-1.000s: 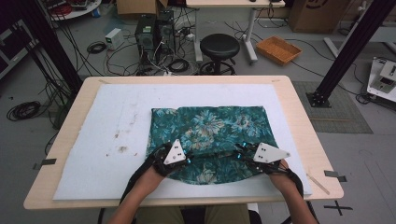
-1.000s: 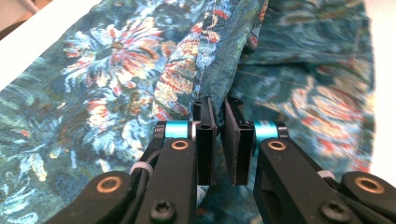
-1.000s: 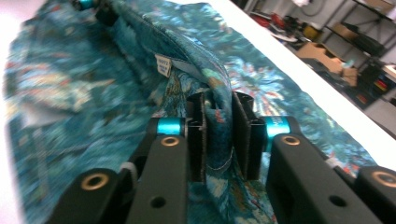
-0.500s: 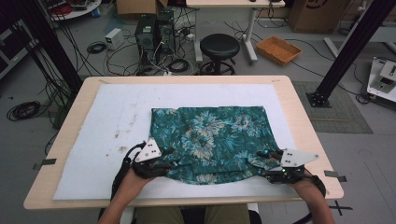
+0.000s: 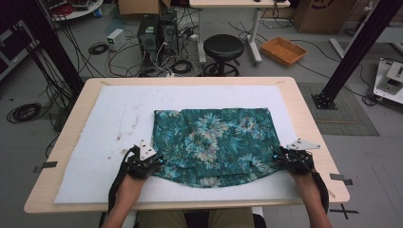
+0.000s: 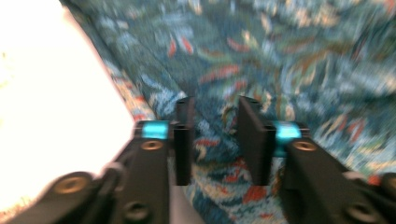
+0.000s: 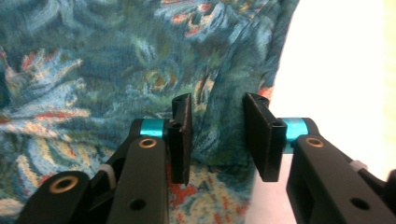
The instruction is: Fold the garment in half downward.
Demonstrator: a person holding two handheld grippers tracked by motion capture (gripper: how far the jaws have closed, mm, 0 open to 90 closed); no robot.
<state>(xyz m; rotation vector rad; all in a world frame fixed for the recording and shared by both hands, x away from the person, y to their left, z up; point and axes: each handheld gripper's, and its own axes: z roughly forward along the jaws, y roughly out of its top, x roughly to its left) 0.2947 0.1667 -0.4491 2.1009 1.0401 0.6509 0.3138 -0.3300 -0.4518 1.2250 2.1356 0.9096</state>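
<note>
Left gripper [image 6: 212, 140]: jaws parted, standing over the near-left edge of the floral garment [image 5: 214, 140], fabric between them but not pinched. In the high view this gripper [image 5: 153, 160] sits at the garment's near-left corner.

Right gripper [image 7: 217, 140]: jaws also apart, straddling a raised fold at the garment's right edge, no clamp on it. High view puts it [image 5: 280, 159] at the near-right corner.

Garment: teal floral print, lying mostly flat on the white mat [image 5: 114, 114] that covers the wooden table [image 5: 309, 118], centred slightly right. Far edge straight; near edge uneven, with a bulge hanging toward the person.

Judgement: spreading looks largely done. Neither corner is gripped yet. Remaining: close on both near corners, then smooth or fold.
</note>
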